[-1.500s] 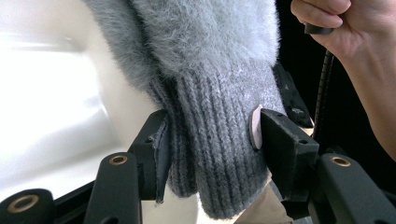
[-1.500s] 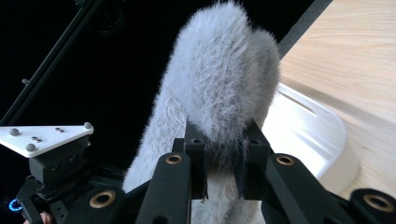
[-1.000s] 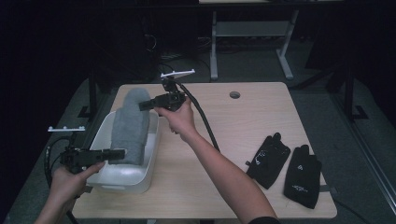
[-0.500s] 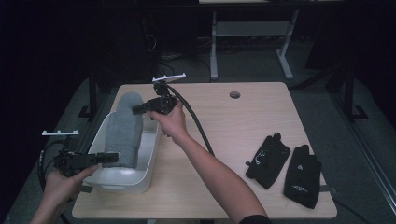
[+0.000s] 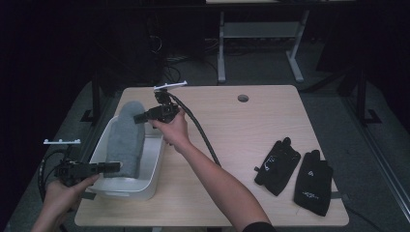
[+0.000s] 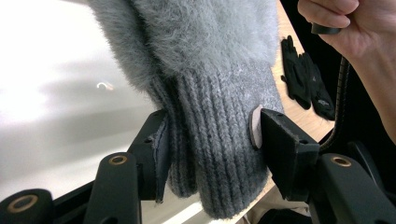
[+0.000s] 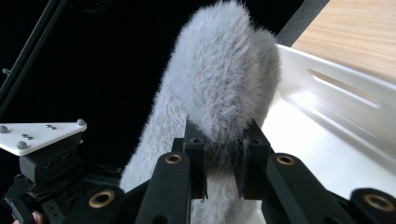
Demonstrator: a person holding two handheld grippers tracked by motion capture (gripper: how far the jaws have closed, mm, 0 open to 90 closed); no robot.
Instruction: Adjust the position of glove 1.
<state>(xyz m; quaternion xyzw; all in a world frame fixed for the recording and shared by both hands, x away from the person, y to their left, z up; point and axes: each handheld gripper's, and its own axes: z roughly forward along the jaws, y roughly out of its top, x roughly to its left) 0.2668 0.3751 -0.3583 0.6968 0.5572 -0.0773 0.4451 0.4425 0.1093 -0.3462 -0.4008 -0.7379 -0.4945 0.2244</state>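
Observation:
A grey fuzzy mitten [image 5: 125,140] with a ribbed cuff hangs stretched over a white bin [image 5: 121,189] at the table's left side. My left gripper [image 5: 116,166] is shut on the ribbed cuff [image 6: 210,140] at the near end, a pad pressing on each side. At the far end my right gripper [image 5: 138,117] is shut on the fluffy tip [image 7: 224,79], which bulges above the jaws. The mitten's middle sags into the bin [image 7: 327,107]. The left gripper's body and grey plate [image 7: 42,133] appear beyond the mitten in the right gripper view.
Two black gloves [image 5: 278,166] [image 5: 312,181] lie side by side on the wooden table [image 5: 232,125] at the right. A cable hole [image 5: 243,98] sits near the far edge. The right gripper's cable [image 5: 198,135] trails across the table beside the bin.
Both hands have moved a little left and down with the mitten still held between them, and the mitten now lies lower in the bin.

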